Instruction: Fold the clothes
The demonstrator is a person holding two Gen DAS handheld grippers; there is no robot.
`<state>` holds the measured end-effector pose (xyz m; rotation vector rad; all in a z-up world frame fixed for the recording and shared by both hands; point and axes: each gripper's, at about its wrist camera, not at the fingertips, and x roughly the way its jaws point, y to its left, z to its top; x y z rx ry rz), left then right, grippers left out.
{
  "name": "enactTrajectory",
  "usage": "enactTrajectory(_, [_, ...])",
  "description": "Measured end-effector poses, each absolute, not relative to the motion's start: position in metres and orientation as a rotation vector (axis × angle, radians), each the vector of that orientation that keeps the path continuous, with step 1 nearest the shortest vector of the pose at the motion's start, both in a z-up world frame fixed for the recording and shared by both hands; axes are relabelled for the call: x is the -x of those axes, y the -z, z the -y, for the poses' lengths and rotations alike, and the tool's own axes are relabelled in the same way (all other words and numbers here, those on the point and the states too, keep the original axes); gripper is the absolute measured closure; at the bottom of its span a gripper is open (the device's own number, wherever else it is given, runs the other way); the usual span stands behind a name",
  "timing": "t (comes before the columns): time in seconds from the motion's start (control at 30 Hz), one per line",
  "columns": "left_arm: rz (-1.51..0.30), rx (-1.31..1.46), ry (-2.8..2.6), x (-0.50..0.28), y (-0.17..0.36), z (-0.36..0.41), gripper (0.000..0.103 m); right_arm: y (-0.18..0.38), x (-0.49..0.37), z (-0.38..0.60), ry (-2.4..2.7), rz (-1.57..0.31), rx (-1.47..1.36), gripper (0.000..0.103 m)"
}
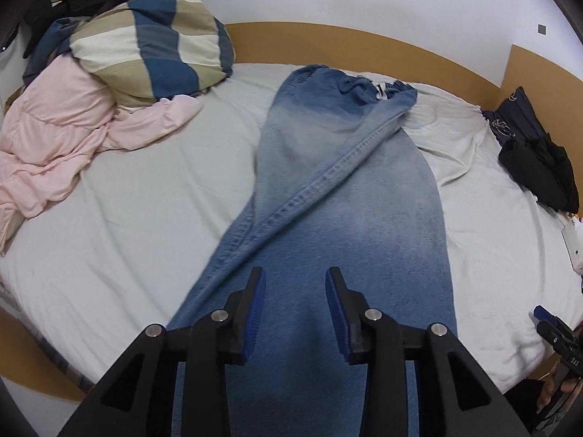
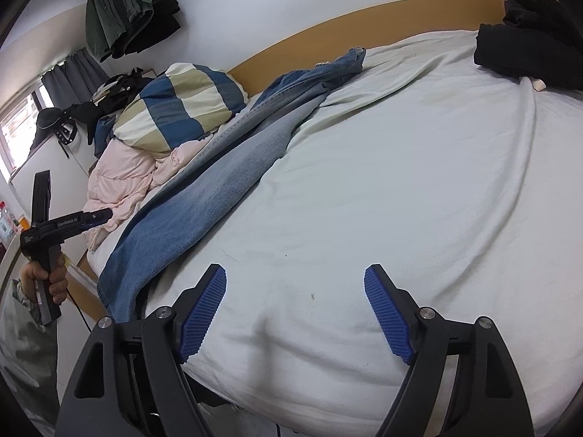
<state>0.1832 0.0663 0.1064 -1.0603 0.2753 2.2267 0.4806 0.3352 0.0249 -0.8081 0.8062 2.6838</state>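
Blue faded jeans [image 1: 346,200] lie lengthwise on the white bed sheet [image 1: 145,218], one leg folded over the other, with the waistband at the far end. My left gripper [image 1: 295,273] hovers over the near end of the jeans, its jaws open and nothing between the blue pads. In the right wrist view the jeans [image 2: 218,189] run along the left side of the bed and hang over the near edge. My right gripper [image 2: 295,269] stands wide open over bare sheet [image 2: 400,182], to the right of the jeans. A hand [image 2: 47,276] holds the left gripper [image 2: 102,215] at the far left.
A pink padded jacket [image 1: 54,134] and a blue-and-cream striped pillow [image 1: 156,43] lie at the far left of the bed. Dark clothes [image 1: 535,156] are piled at the right edge. A wooden bed frame [image 1: 328,40] runs along the white wall. Garments [image 2: 127,7] hang on the wall.
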Motion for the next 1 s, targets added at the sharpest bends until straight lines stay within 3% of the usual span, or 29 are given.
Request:
enactTrajectory(0.33, [-0.185, 1.233, -2.179, -0.152, -0.037, -0.098, 0.069, -0.023, -0.494, -0.347, -2.638, -0.824, 0.792, 0.022])
enactTrajectory(0.57, [-0.276, 1.067, -2.203, -0.173, -0.034, -0.082, 0.07, -0.022, -0.492, -0.348, -2.624, -0.852, 0.795, 0.019])
enactTrajectory(1.0, [-0.142, 1.086, -2.171, -0.169, -0.036, -0.045, 0.081, -0.02, -0.462, -0.333, -2.66, -0.821, 0.855, 0.018])
